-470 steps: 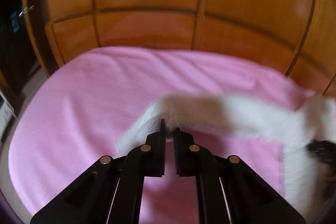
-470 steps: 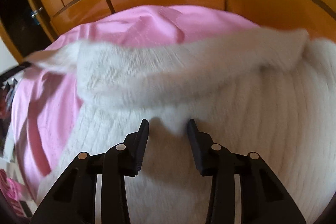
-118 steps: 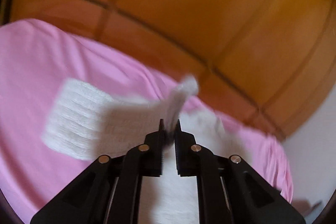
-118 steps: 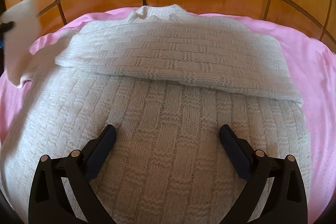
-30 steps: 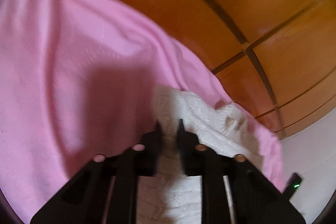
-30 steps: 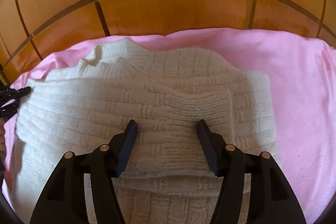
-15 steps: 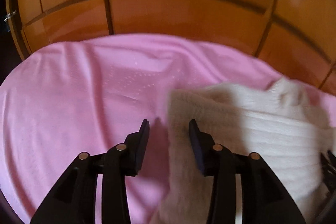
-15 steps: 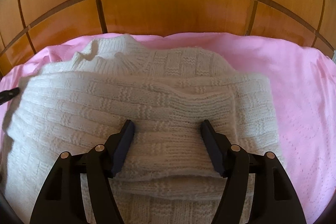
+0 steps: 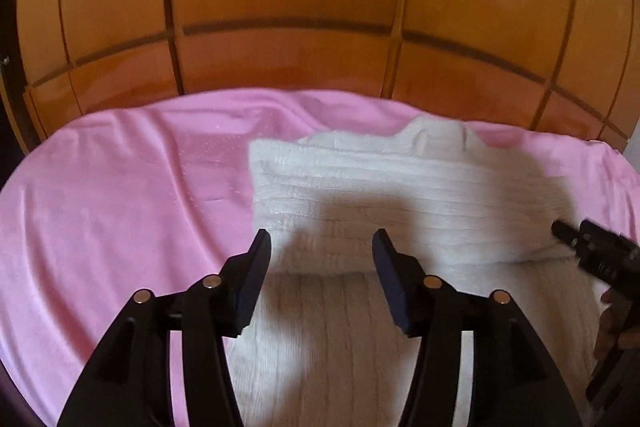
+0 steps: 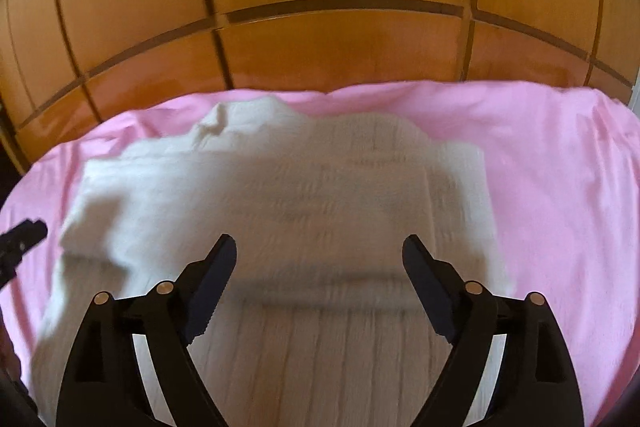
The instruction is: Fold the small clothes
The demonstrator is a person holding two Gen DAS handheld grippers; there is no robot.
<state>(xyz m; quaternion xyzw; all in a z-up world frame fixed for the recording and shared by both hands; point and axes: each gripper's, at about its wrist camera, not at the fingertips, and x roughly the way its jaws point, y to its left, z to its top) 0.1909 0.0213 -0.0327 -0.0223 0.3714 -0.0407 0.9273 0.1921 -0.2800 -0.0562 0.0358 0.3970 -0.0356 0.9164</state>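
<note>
A white knitted sweater [image 9: 400, 187] lies on the pink sheet [image 9: 120, 195], its sleeves folded across the body and the collar toward the wooden wall. It also shows in the right wrist view [image 10: 280, 195], blurred. My left gripper [image 9: 321, 247] is open and empty, just above the sweater's left edge near the lower rim of the folded sleeve. My right gripper [image 10: 319, 251] is wide open and empty above the sweater's middle. The right gripper's tip [image 9: 592, 251] shows at the right edge of the left wrist view; the left gripper's tip [image 10: 20, 239] at the left edge of the right wrist view.
An orange wooden panelled wall [image 9: 320, 27] rises directly behind the pink sheet's far edge. Bare pink sheet lies left of the sweater in the left wrist view and right of it in the right wrist view [image 10: 560, 187].
The left gripper has let go of the sleeve, opened and pulled back toward me. The right gripper has opened wider and pulled back a little. Both sleeves now lie across the sweater.
</note>
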